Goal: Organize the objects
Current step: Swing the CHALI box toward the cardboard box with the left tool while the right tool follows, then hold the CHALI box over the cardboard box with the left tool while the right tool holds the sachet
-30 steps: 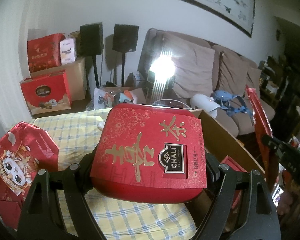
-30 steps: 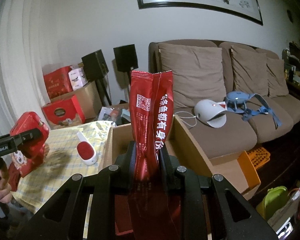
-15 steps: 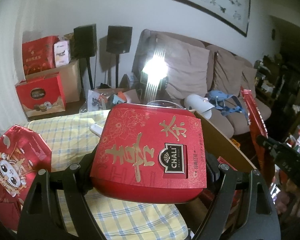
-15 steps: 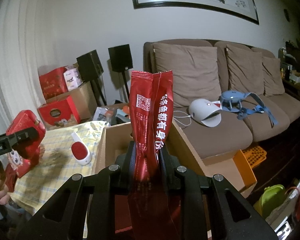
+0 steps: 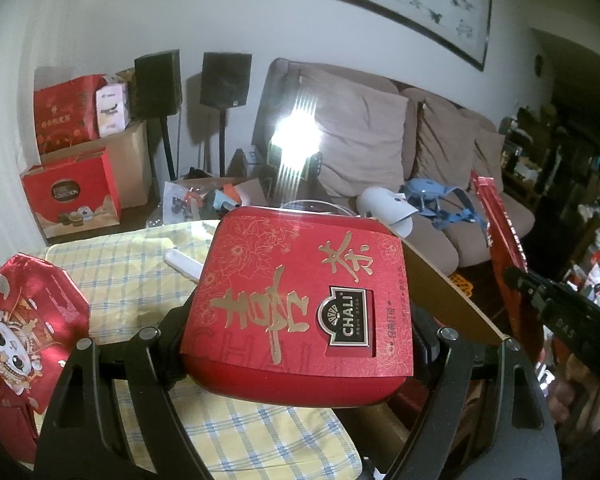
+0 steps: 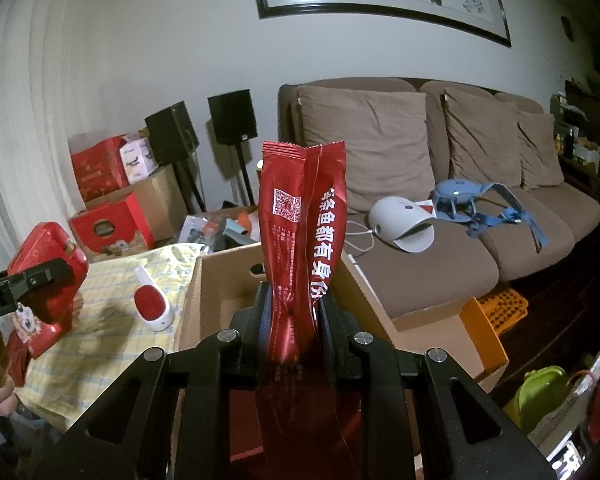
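So, left gripper (image 5: pixel 296 320) clamped on a flat red rounded tea box with gold characters and a CHALI label (image 5: pixel 300 300), fingers spread wide against its two sides, held above the yellow-and-blue checked cloth on the desk (image 5: pixel 132 276). Right gripper (image 6: pixel 294 312) pinched tight on a tall red foil pouch with white characters and a QR code (image 6: pixel 300 216), standing upright between the fingers, right over the open brown cardboard box (image 6: pixel 220 284). Just left of those fingers, a white-and-red oval gadget (image 6: pixel 152 304) lying on the cloth. Left of the tea box, a red cartoon-face gift box (image 5: pixel 16 328).
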A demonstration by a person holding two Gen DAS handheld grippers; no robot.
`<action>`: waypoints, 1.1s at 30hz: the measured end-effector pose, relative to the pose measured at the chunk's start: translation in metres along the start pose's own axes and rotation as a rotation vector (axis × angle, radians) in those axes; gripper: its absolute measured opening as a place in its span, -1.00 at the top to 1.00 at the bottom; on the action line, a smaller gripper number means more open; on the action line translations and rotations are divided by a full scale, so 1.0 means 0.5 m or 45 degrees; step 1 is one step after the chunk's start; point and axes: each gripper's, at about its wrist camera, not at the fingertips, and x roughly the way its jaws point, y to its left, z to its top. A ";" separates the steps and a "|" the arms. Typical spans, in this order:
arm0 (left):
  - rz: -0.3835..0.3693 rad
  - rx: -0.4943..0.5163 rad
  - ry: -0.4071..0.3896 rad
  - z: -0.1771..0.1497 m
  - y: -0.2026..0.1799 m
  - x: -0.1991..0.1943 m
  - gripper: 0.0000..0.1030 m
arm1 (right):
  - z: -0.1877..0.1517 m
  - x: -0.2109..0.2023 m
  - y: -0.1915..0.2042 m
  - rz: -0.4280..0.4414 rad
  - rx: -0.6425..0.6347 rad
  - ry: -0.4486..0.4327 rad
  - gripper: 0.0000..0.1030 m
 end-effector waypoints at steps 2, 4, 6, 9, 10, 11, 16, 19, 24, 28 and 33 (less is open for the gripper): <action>-0.003 -0.001 -0.003 0.002 -0.001 0.000 -0.58 | 0.000 -0.001 -0.009 -0.008 0.009 -0.001 0.58; -0.004 -0.001 -0.005 0.001 -0.004 -0.001 -0.58 | -0.001 -0.003 -0.015 -0.014 0.015 -0.001 0.58; -0.007 0.000 -0.006 0.002 -0.008 -0.001 -0.58 | -0.001 -0.005 -0.021 -0.022 0.020 -0.001 0.58; -0.013 0.001 -0.010 0.003 -0.014 0.000 -0.58 | -0.001 -0.006 -0.024 -0.026 0.026 0.000 0.58; -0.016 0.001 -0.012 0.004 -0.015 -0.001 -0.58 | -0.001 -0.006 -0.025 -0.028 0.027 0.001 0.58; -0.018 0.003 -0.014 0.005 -0.018 0.000 -0.58 | -0.001 -0.006 -0.025 -0.028 0.027 0.002 0.58; -0.035 0.005 -0.018 0.012 -0.032 0.007 -0.58 | 0.001 -0.007 -0.028 -0.036 0.030 0.002 0.58; -0.049 0.011 -0.019 0.014 -0.043 0.008 -0.58 | -0.002 -0.009 -0.035 -0.048 0.037 0.003 0.58; -0.065 0.015 -0.024 0.014 -0.054 0.009 -0.58 | -0.001 -0.012 -0.049 -0.061 0.053 0.001 0.58; -0.069 0.014 -0.026 0.017 -0.056 0.008 -0.58 | 0.000 -0.015 -0.056 -0.069 0.061 -0.003 0.58; -0.086 0.017 -0.039 0.023 -0.064 0.005 -0.58 | 0.000 -0.020 -0.070 -0.082 0.075 -0.006 0.58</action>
